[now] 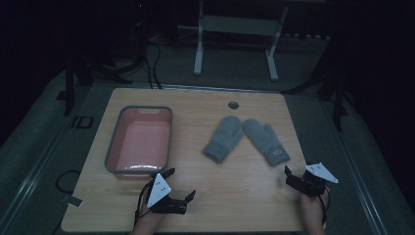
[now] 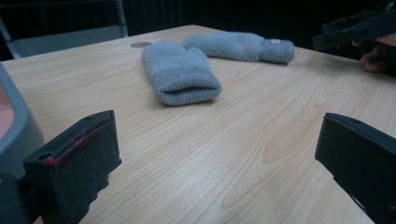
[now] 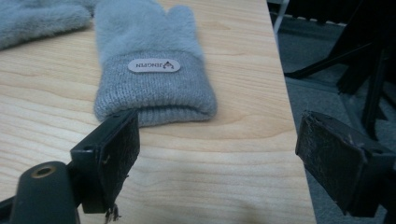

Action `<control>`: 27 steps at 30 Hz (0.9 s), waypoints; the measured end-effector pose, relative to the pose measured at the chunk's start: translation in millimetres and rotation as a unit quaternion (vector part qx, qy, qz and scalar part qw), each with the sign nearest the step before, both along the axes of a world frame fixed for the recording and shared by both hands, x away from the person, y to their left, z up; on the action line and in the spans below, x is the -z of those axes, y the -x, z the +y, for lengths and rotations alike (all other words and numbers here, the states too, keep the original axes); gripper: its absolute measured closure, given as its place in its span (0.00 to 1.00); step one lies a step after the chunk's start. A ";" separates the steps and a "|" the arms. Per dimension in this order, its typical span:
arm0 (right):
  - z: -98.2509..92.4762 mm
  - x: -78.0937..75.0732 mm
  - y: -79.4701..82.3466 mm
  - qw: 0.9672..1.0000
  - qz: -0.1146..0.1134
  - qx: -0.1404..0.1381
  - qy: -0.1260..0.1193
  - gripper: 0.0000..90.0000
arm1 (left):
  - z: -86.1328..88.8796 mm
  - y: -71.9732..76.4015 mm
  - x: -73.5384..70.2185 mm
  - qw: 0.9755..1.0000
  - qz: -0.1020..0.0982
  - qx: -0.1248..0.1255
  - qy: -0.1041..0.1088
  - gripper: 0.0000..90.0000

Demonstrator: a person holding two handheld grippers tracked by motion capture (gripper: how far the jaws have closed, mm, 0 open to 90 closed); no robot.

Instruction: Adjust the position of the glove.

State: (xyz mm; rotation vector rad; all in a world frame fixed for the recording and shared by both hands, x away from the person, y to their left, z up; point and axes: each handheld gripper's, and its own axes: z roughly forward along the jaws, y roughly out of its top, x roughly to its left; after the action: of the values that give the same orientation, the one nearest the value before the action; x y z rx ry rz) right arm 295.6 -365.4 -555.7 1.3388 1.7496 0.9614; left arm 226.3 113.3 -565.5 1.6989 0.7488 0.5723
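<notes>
We saw two grey knitted mittens (image 1: 244, 139) lying mid-table on the wooden table (image 1: 244, 196), fingertips touching, cuffs splayed toward us. The left gripper (image 1: 180, 185) stood wide open, holding nothing, beside the pink basin (image 1: 139, 142). The right gripper (image 1: 289, 177) also gaped empty, near the right mitten's cuff, whose tag (image 3: 154, 66) read "JINGREN" upside down.

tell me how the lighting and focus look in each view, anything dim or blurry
High view: dim overall, surroundings nearly black, the light wooden table and pink plastic bin with grey rim muted. Left gripper view: brighter, the plain grey knitted mitten fairly sharp, near black jaws soft. Right gripper view: the grey knitted mitten with a label is clear, its label readable upside down; near jaws slightly blurred.
</notes>
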 end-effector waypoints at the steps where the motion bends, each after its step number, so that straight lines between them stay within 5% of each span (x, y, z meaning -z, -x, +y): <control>1: -0.5 -0.7 0.0 1.000 0.002 0.000 -0.003 0.15 | 0.5 0.1 -0.2 1.000 0.000 0.000 0.002 0.00; 5: -0.4 -2.3 0.0 1.000 0.009 -0.008 -0.004 0.15 | 1.6 0.6 -0.8 1.000 -0.002 -0.003 0.005 0.00; 10: 5.4 -3.8 -4.7 0.998 0.055 -0.039 -0.006 0.16 | 1.8 -0.5 -1.1 1.000 0.003 -0.010 0.012 0.00; 17: 22.6 -17.3 -10.5 0.995 0.058 -0.084 0.017 0.16 | 1.3 2.6 -3.5 1.000 -0.003 -0.004 0.024 0.00; 27: 40.5 -38.7 -34.2 0.988 0.071 -0.138 0.003 0.15 | -2.4 6.3 -5.8 1.000 -0.004 0.010 0.025 0.00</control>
State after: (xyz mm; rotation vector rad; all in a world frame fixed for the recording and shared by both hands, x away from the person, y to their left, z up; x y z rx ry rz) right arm 329.8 -324.9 -517.0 1.2068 2.0849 1.0273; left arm 220.1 111.0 -559.7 1.6556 0.7341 0.5427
